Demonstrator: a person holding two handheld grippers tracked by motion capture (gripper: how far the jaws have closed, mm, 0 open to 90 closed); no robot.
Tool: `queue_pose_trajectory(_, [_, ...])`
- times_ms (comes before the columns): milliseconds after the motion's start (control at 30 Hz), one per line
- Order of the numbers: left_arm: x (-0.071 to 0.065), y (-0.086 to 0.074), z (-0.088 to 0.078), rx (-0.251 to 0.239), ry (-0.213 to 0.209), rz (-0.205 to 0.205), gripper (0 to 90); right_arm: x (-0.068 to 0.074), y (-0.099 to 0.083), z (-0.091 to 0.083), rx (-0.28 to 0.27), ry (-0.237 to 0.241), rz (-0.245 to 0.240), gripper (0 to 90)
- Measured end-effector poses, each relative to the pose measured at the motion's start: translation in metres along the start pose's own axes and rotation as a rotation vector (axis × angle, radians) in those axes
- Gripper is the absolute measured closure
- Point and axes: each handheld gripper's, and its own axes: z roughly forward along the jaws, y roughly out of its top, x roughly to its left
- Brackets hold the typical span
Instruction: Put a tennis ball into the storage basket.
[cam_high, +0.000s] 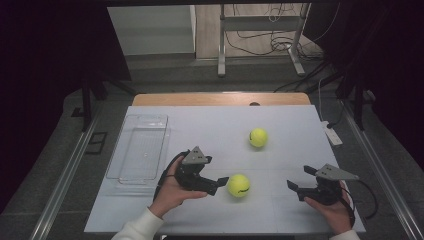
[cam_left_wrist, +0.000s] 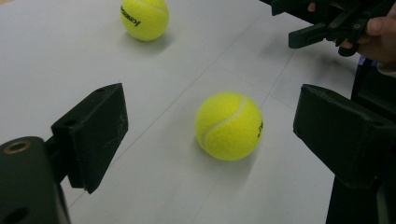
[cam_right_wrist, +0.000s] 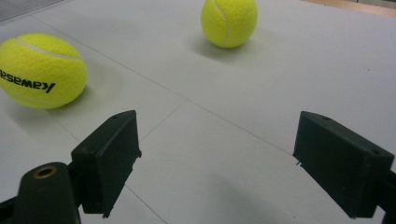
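Observation:
Two yellow tennis balls lie on the white table. The near ball (cam_high: 238, 185) (cam_left_wrist: 229, 126) (cam_right_wrist: 41, 70) rests just right of my left gripper (cam_high: 219, 182) (cam_left_wrist: 210, 135), which is open with the ball a little beyond its jaws, untouched. The far ball (cam_high: 258, 137) (cam_left_wrist: 144, 17) (cam_right_wrist: 229, 21) sits toward the middle back. My right gripper (cam_high: 296, 180) (cam_right_wrist: 217, 158) is open at the front right, holding nothing, its jaws pointing left toward the balls. In the left gripper view the right gripper (cam_left_wrist: 327, 23) appears at the top right with a hand around it.
A clear plastic tray (cam_high: 137, 147) stands on the table's left side, beside the left hand. A white remote-like object (cam_high: 331, 134) lies at the right edge. A wooden strip (cam_high: 220, 99) runs along the table's back edge.

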Motion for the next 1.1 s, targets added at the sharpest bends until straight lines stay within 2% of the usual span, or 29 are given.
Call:
queue_pose_trajectory(267, [-0.005, 0.001, 0.012, 0.035, -0.029, 0.023, 11.2, -0.001, 0.0, 0.0, 0.002, -0.002, 0.004, 14.7])
queue_pose_trajectory(1100, [-0.009, 0.002, 0.037, 0.11, -0.065, 0.027, 9.4, -0.001, -0.001, 0.001, 0.003, 0.001, 0.004, 14.7])
